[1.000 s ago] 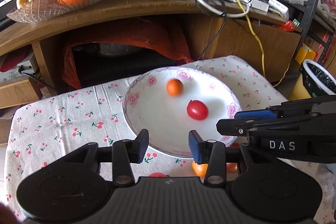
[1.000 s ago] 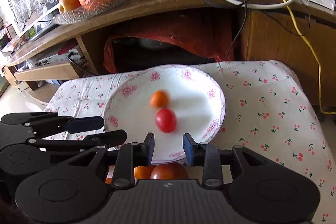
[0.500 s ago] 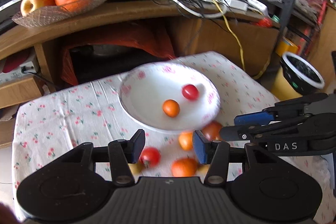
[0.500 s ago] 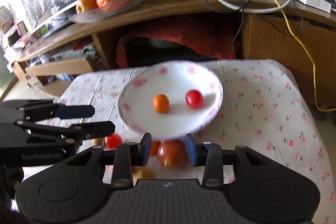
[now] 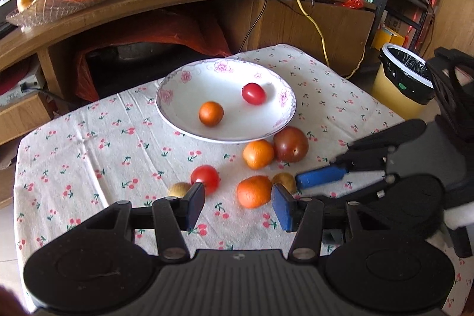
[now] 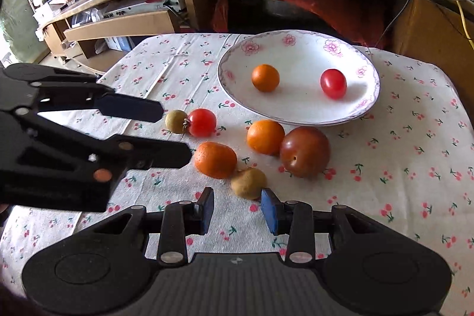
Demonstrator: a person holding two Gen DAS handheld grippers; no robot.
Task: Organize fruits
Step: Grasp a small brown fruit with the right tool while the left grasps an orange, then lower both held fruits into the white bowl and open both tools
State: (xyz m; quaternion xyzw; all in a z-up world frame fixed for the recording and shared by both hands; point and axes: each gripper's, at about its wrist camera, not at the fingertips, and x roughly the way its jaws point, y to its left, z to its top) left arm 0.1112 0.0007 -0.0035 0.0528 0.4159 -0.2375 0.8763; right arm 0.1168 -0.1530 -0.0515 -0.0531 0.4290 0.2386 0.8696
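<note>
Right wrist view: my right fingers [image 6: 237,211] gape empty just short of a small brown fruit [image 6: 248,182] — my left fingers [image 5: 237,205] likewise hold nothing. Six fruits lie loose on the table [image 6: 414,182]; beyond, only two sit in the plate [image 6: 296,114].

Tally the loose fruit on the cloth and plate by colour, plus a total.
Orange: 3
Bright red: 2
Dark red: 1
Yellow-brown: 2
Total: 8, with 2 on the plate.
</note>
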